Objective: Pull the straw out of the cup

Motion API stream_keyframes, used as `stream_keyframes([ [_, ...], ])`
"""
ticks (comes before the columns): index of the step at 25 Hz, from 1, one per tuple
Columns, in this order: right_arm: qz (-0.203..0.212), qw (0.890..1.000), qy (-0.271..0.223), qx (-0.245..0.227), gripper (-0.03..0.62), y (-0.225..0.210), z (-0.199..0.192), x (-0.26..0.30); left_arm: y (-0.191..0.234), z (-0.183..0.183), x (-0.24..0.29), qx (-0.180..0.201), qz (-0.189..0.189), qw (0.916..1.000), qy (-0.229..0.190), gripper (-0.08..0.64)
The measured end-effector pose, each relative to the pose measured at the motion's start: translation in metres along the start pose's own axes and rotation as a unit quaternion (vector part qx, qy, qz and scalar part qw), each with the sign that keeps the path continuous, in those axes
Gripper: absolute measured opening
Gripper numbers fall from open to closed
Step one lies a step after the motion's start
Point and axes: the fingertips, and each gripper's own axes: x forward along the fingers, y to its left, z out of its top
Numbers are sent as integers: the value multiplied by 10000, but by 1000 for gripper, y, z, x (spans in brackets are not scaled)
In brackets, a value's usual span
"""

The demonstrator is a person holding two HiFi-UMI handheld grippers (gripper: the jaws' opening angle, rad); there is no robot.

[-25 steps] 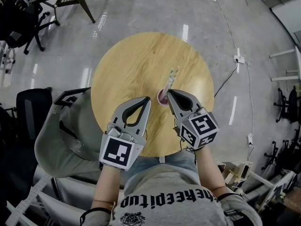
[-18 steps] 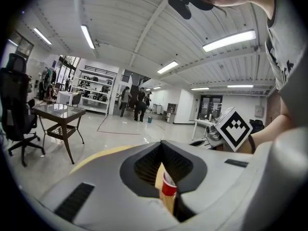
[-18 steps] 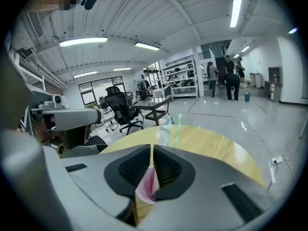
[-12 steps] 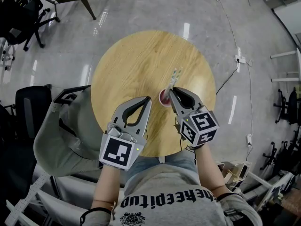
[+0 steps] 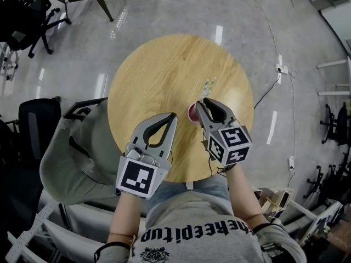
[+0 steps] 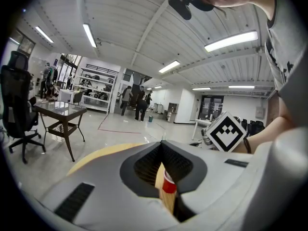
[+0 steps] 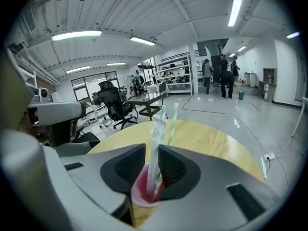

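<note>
From the head view the right gripper [image 5: 202, 103] hides most of the red cup [image 5: 191, 113] on the round bench [image 5: 159, 70], and the straws [image 5: 207, 85] show only faintly. Its jaws have just been opening and stand narrowly apart around a paper-wrapped straw [image 7: 154, 138]. A green-striped straw [image 7: 172, 119] stands beside it in the cup. The left gripper [image 5: 173, 115] has its jaws together and holds nothing.
</note>
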Motion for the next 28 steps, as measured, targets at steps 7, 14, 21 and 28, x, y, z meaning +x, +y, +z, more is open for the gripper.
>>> stream_keyframes([
  [7, -180, 9998, 97, -22, 115, -3, -5, 7, 4, -3, -5, -35, 31, 10000, 4, 23],
  [14, -207, 9997, 161, -22, 135, 3, -8, 11, 6, -5, -10, -68, 54, 10000, 21, 23],
  [21, -320, 9989, 321, -70, 135, 4, -20, 14, 4, -6, -11, -84, 43, 10000, 11, 23],
  [28, -517, 9981, 293, -178, 101, 2, -25, 17, 6, -8, -14, -79, 43, 10000, 10, 23],
])
